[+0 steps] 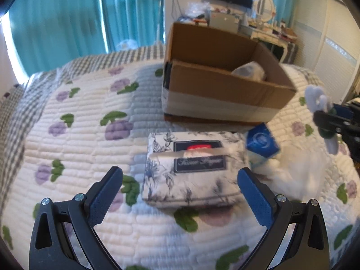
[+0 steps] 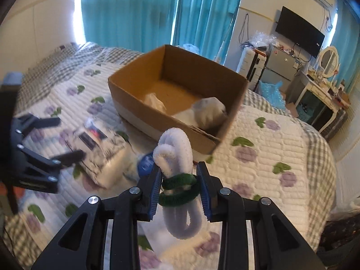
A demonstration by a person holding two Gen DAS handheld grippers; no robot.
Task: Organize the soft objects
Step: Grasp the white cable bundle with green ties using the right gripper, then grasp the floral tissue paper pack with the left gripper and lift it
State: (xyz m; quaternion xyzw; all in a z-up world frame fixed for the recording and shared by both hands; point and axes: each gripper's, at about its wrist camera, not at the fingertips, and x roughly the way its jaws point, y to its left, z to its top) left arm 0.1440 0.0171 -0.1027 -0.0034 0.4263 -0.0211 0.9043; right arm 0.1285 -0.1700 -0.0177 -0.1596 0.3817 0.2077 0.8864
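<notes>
My right gripper is shut on a bundle of white fuzzy pipe cleaners bound with green ones, held above the bed in front of the cardboard box; the bundle also shows in the left wrist view. The box holds white soft bundles. My left gripper is open, its fingers on either side of a floral tissue pack lying on the quilt. A blue-and-white packet lies right of the pack.
The bed carries a white quilt with purple grape prints. Teal curtains hang behind. A TV, a small fridge and a cluttered vanity table with mirror stand at the far right.
</notes>
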